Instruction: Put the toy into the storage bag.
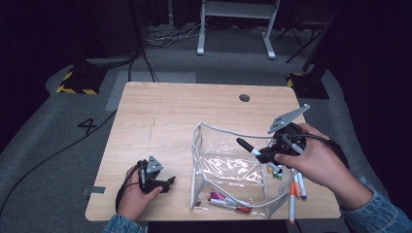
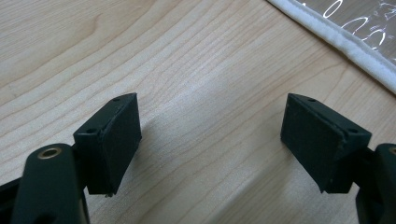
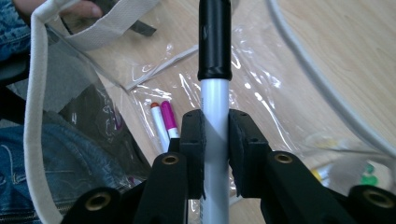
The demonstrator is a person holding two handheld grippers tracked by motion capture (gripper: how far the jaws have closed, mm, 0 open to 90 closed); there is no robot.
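A clear plastic pouch (image 1: 228, 167) with a white trimmed rim stands open on the wooden table (image 1: 160, 111). My right gripper (image 1: 262, 154) is shut on a white marker with a black cap (image 1: 246, 146), held above the pouch's opening. In the right gripper view the marker (image 3: 215, 93) runs up between the two pads, and the right gripper (image 3: 215, 140) clamps its white barrel. Two markers (image 1: 228, 201) lie inside the pouch, magenta and orange-capped (image 3: 163, 119). My left gripper (image 1: 167, 183) rests at the table's front left, apart from the pouch. Its jaws stand wide over bare wood, and the left gripper (image 2: 210, 135) holds nothing.
Several loose markers (image 1: 296, 187) lie on the table right of the pouch, under my right hand. A round cable hole (image 1: 244, 97) sits near the far edge. The pouch's white trim (image 2: 345, 42) crosses the top right of the left gripper view.
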